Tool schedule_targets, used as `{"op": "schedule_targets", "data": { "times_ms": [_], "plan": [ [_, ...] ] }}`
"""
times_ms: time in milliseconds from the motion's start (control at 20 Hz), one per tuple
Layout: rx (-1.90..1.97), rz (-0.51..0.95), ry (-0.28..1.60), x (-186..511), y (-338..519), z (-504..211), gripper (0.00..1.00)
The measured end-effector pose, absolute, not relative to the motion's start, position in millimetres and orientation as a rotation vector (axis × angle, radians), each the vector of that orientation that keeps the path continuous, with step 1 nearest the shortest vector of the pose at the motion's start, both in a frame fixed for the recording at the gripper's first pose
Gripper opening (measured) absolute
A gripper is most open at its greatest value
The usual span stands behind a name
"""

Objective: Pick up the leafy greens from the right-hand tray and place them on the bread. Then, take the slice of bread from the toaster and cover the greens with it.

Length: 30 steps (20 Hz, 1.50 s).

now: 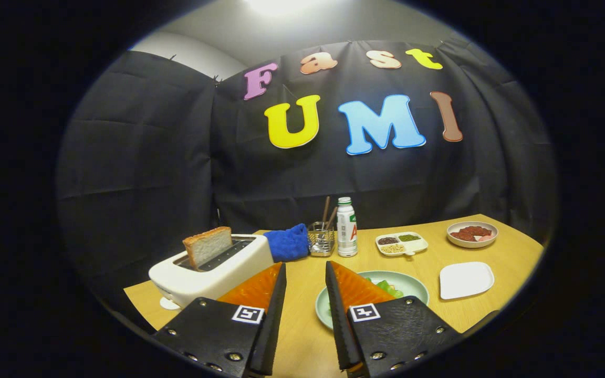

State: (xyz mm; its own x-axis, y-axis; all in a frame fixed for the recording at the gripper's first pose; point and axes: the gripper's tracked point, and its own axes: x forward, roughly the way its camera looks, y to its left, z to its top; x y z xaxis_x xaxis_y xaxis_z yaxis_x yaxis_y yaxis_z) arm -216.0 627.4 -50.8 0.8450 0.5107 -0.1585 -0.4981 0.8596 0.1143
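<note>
My gripper (pixel 305 265) is open above the wooden table (pixel 302 325), with nothing between its fingers. A cream toaster (pixel 202 275) stands just ahead of the left finger, and a slice of bread (pixel 208 245) sticks upright out of its slot. Leafy greens (pixel 389 287) lie on a pale green plate (pixel 413 283) just beyond the right finger, which hides much of both. To the right of that plate lies a flat white square thing (pixel 465 279); I cannot tell whether it is a plate or a bread slice.
Along the back stand a blue cloth (pixel 288 242), a wire holder with sticks (pixel 321 239), a white bottle (pixel 346 227), a divided dish of grains (pixel 401 243) and a bowl of red slices (pixel 472 233). Black cloth walls close off the rear.
</note>
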Motion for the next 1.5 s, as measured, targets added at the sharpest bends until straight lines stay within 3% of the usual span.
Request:
{"op": "schedule_targets", "data": {
  "times_ms": [900, 1500],
  "plan": [
    [0.023, 0.688, 0.196, -257, 741, -37, 0.45],
    [-0.016, 0.557, 0.194, -233, 772, -56, 0.45]
  ]
}}
